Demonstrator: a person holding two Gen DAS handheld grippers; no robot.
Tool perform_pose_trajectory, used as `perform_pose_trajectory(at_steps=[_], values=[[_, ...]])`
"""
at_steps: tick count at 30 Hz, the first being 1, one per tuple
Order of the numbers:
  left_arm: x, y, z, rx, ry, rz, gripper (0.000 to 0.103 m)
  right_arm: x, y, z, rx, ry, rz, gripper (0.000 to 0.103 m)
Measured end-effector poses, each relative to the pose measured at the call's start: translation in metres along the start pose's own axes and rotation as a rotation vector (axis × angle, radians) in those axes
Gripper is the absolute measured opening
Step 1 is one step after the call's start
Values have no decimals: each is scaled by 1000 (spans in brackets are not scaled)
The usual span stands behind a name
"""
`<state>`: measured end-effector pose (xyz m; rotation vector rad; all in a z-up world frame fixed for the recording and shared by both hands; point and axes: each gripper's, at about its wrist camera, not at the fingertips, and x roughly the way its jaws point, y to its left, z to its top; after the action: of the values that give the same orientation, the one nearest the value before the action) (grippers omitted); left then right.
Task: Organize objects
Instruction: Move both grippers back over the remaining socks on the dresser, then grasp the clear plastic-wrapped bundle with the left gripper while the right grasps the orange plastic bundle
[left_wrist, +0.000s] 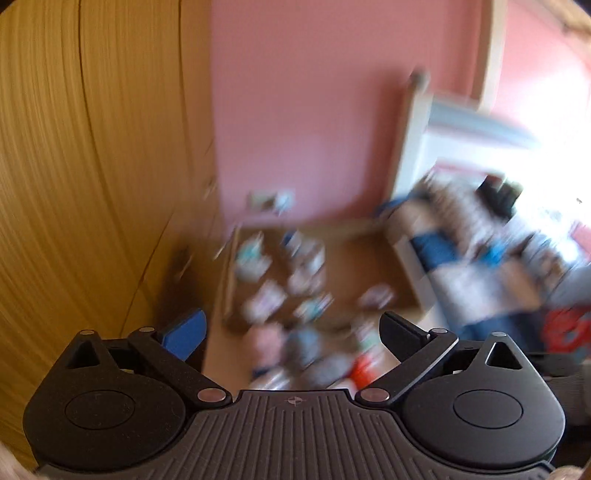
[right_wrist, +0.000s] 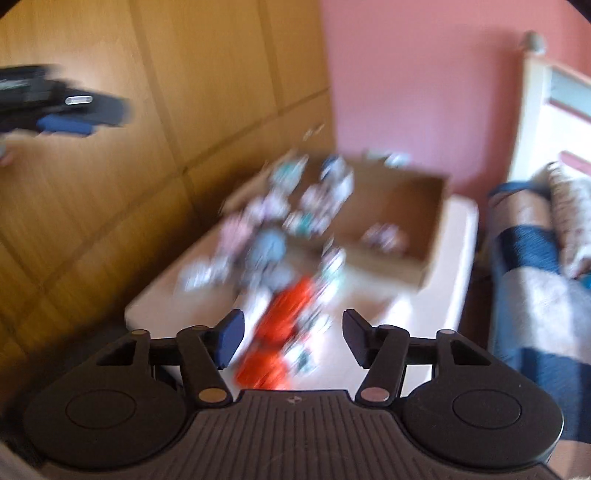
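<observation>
Both views are smeared by motion. A shallow cardboard box (left_wrist: 369, 258) (right_wrist: 406, 199) lies on a cream table (right_wrist: 461, 229) and holds several small pale and teal items (right_wrist: 314, 206). More small items and an orange-red object (right_wrist: 288, 325) (left_wrist: 364, 369) lie on the table in front of the box. My left gripper (left_wrist: 291, 328) hangs above the table's near end, wide open with nothing between its fingers; it also shows at the upper left of the right wrist view (right_wrist: 99, 116). My right gripper (right_wrist: 293, 339) is open above the orange-red object, with its pads apart from it.
A wooden wardrobe (left_wrist: 92, 166) (right_wrist: 166, 110) stands close on the left of the table. A pink wall (right_wrist: 424, 92) is behind it. A bed with a blue and grey blanket (right_wrist: 535, 277) (left_wrist: 461, 266) and a white headboard (right_wrist: 535, 110) stands on the right.
</observation>
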<state>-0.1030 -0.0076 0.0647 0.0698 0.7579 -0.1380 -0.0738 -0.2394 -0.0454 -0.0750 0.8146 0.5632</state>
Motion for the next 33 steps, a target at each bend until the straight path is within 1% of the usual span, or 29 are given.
perform_pose_trajectory(at_steps=[2, 4, 5, 6, 7, 10, 13, 15, 17, 19, 23, 26, 31, 33], values=[[42, 12, -28, 22, 74, 41, 94, 24, 11, -17, -17, 40, -5, 52], [75, 19, -48, 31, 137, 62, 86, 40, 17, -28, -26, 63, -14, 51], [87, 22, -56, 29, 163, 73, 82, 43, 19, -31, -25, 67, -19, 51], [93, 26, -63, 34, 175, 72, 81, 47, 21, -33, -34, 74, -29, 49], [95, 30, -69, 41, 173, 73, 81, 50, 23, -34, -44, 78, -42, 49], [105, 29, -81, 96, 157, 65, 81, 46, 23, -33, -48, 48, -52, 49], [117, 28, -87, 121, 164, 59, 80, 45, 23, -38, -39, 66, -59, 47], [120, 31, -89, 124, 166, 59, 80, 47, 21, -42, -34, 79, -57, 47], [114, 32, -93, 136, 156, 56, 79, 48, 20, -43, -23, 84, -51, 47], [122, 29, -91, 154, 153, 53, 79, 50, 19, -44, -14, 90, -47, 47], [129, 28, -93, 148, 160, 44, 78, 50, 22, -47, -22, 101, -61, 46], [134, 28, -93, 146, 165, 40, 75, 54, 22, -48, -22, 114, -67, 41], [138, 29, -95, 132, 172, 38, 75, 55, 21, -49, -20, 112, -69, 36], [139, 29, -96, 131, 177, 33, 71, 54, 22, -50, -24, 109, -70, 34]])
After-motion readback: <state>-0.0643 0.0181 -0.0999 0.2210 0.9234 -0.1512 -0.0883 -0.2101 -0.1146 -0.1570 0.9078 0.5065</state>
